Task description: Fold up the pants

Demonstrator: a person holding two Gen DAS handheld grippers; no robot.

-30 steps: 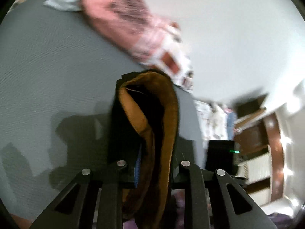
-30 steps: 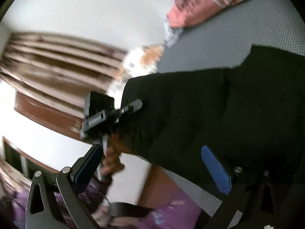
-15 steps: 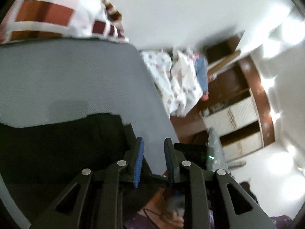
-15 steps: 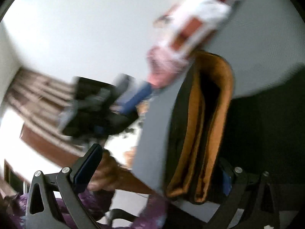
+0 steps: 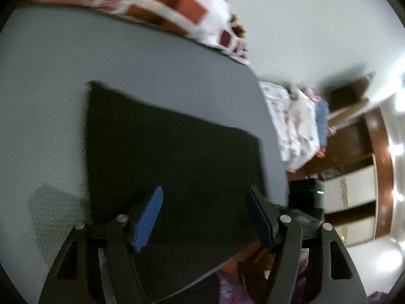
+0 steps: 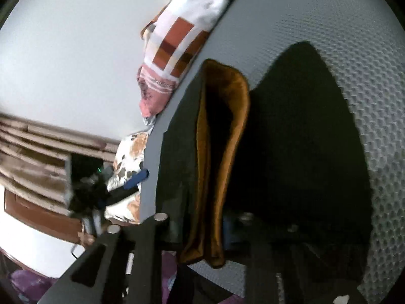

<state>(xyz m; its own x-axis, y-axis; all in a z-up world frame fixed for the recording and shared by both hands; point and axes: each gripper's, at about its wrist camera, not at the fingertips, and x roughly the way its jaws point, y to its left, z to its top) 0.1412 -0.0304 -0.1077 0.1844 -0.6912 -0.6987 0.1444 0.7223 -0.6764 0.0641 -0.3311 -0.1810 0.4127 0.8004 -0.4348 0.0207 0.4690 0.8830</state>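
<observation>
1. Pants point(image 5: 172, 157) lie flat, dark, on the grey tabletop point(image 5: 50, 81); align edges before the next fold.
2. Right claw point(image 6: 202, 225) is closing on the orange-lined edge point(image 6: 222, 136); pinch every layer.
3. Left claw point(image 5: 205, 215) is opening, nothing gripped; lift clear.

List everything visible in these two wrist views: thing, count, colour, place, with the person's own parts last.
pants: one, black with orange-brown lining, flat on the grey surface; a lined edge between the right jaws
grey surface: one, textured grey, under the pants
patchwork bedding: one pile, white, pink, rust, at the far edge
floral cloth: one, white print, beyond the surface
left gripper: black, blue pads, opening above the pants
right gripper: black, closing on the lined edge
</observation>
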